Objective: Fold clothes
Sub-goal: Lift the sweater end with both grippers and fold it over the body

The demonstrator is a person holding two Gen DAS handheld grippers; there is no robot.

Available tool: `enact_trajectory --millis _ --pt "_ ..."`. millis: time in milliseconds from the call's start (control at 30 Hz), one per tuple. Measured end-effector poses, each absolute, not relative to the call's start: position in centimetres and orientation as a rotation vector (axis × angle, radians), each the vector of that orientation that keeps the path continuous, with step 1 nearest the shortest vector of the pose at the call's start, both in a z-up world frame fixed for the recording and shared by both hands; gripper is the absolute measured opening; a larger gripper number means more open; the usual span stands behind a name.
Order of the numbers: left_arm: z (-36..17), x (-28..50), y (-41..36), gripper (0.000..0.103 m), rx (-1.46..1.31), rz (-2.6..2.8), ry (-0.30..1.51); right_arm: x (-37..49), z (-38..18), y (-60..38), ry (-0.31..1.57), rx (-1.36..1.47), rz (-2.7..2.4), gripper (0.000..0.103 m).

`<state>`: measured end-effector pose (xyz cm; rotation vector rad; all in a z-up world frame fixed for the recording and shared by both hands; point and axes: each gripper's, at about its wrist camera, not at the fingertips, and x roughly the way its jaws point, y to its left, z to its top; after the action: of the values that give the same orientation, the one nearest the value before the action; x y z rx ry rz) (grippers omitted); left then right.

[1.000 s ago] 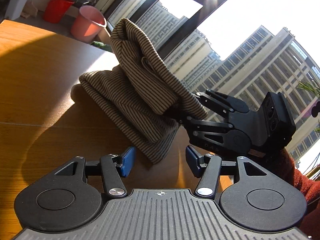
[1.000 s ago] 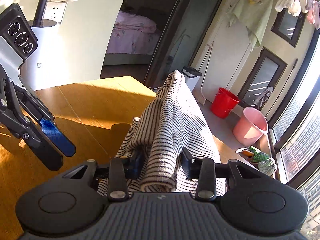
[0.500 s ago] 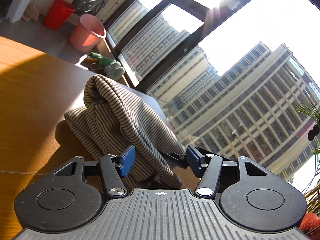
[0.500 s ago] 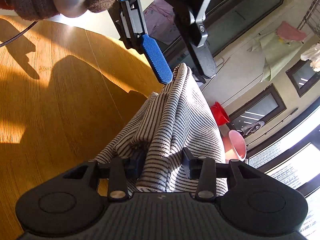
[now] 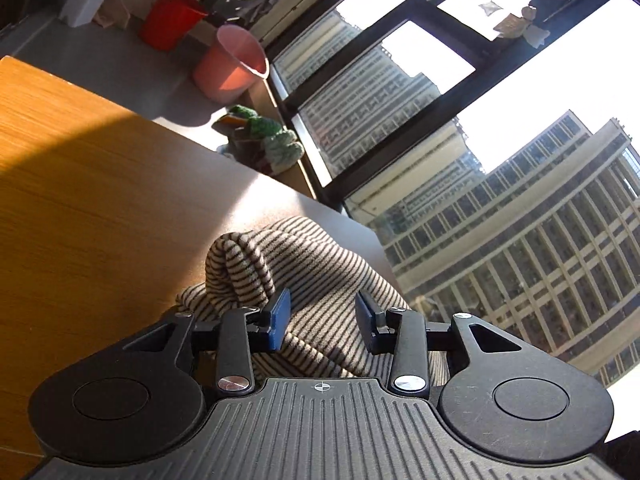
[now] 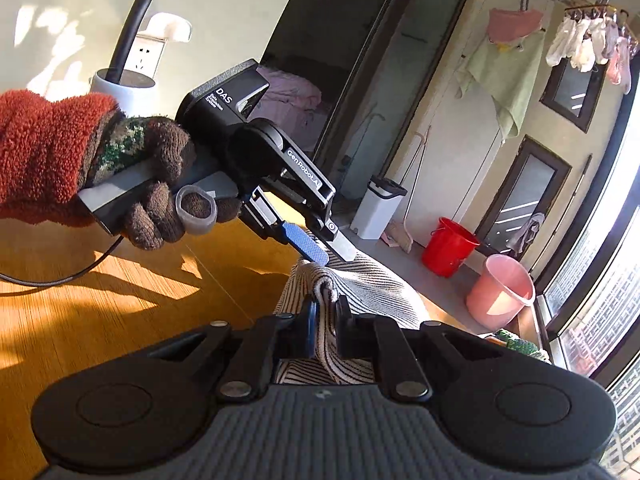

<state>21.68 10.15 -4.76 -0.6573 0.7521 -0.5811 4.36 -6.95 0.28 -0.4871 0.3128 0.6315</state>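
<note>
Garment (image 5: 320,280) lies bunched on the worktop (image 5: 100,208) near its far edge on the window (image 5: 400,128) side; left hand-held gripper (image 5: 322,316) straddles it from above with fabric between the parted fingers, and right hand-held gripper (image 6: 325,320) has a fold pinched between its fingers. In the right wrist view the left hand-held gripper (image 6: 326,254) comes in from the left, held by a gloved hand (image 6: 160,184), tips at the garment's (image 6: 372,288) top edge just beyond the right gripper. On the floor (image 5: 128,64) past the worktop two buckets (image 6: 450,246) (image 6: 500,292) stand side by side near the window, with a bin (image 6: 378,212) to their left against the wall.
</note>
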Motion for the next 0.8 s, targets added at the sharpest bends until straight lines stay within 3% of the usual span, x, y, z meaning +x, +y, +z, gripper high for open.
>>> enact_trajectory --millis 300,433,533,633,733,800 --pt "-3.3 20.6 10.4 0.042 -0.585 -0.541 0.733 3.2 -4.8 -6.1 0.485 -0.551 0.749 0.01" --pt "-1.6 18.5 9.8 0.072 -0.532 -0.538 0.718 3.1 -5.1 -5.4 0.474 -0.591 0.738 0.011" --pt "-1.3 17.0 7.9 0.073 -0.44 -0.558 0.749 2.8 -5.5 -4.8 0.455 -0.63 0.728 0.014" --pt "-2.6 16.6 6.1 0.067 -0.323 -0.531 0.798 2.7 -5.3 -5.1 0.452 -0.603 0.736 0.02" --pt "-4.2 16.9 6.2 0.069 -0.331 -0.525 0.832 2.9 -3.8 -7.3 0.493 -0.451 0.822 0.03" --pt "-4.7 17.2 6.7 0.069 -0.368 -0.534 0.839 3.0 -2.0 -9.8 0.499 -0.312 0.86 0.046"
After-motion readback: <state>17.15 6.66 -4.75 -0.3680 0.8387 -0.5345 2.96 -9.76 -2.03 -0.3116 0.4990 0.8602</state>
